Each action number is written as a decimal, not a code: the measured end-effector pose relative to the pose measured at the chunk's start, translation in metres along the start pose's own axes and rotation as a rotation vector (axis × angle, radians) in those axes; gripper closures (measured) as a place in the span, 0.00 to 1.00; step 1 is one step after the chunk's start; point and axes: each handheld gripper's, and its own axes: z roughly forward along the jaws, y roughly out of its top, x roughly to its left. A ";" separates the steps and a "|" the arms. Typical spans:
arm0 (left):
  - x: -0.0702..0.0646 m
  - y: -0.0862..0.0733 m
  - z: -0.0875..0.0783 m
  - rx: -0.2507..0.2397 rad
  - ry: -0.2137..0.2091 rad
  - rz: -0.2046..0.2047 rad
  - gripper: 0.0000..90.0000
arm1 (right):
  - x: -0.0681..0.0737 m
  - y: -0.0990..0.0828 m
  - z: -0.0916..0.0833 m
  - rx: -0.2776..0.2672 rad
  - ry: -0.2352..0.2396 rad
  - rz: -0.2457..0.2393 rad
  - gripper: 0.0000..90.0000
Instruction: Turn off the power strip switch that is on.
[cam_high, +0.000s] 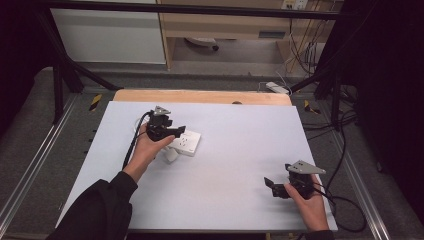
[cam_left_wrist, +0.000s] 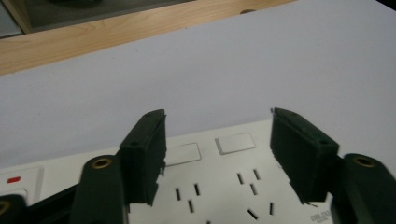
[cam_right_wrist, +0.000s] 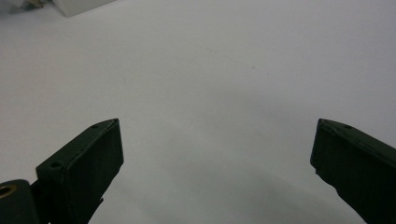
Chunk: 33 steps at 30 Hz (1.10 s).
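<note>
From the high view, your left gripper (cam_high: 176, 132) hangs released right over the white power strip (cam_high: 186, 142), which lies left of the table's (cam_high: 240, 200) centre, far from your right gripper (cam_high: 270, 186) near the right front corner. In the left gripper view, the power strip (cam_left_wrist: 224, 186) lies crosswise directly beneath the parted jaws, its long axis across them. The right gripper view has your right gripper (cam_right_wrist: 215, 172) open over bare table (cam_right_wrist: 210, 70).

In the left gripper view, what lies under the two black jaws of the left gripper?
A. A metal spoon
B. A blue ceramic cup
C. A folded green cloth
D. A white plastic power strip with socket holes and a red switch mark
D: under the open left gripper lies the white plastic power strip, with rows of socket slots and a red mark at its left end.
</note>
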 end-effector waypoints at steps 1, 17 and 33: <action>-0.001 0.000 -0.001 0.007 -0.001 -0.003 0.31 | 0.000 0.000 0.000 -0.001 0.000 -0.001 0.03; -0.004 -0.015 -0.051 -0.048 -0.036 -0.013 0.13 | 0.000 0.000 0.000 -0.001 -0.001 0.004 0.03; -0.004 -0.040 -0.102 -0.115 -0.033 -0.030 0.08 | 0.000 0.000 0.000 0.002 -0.004 0.006 0.03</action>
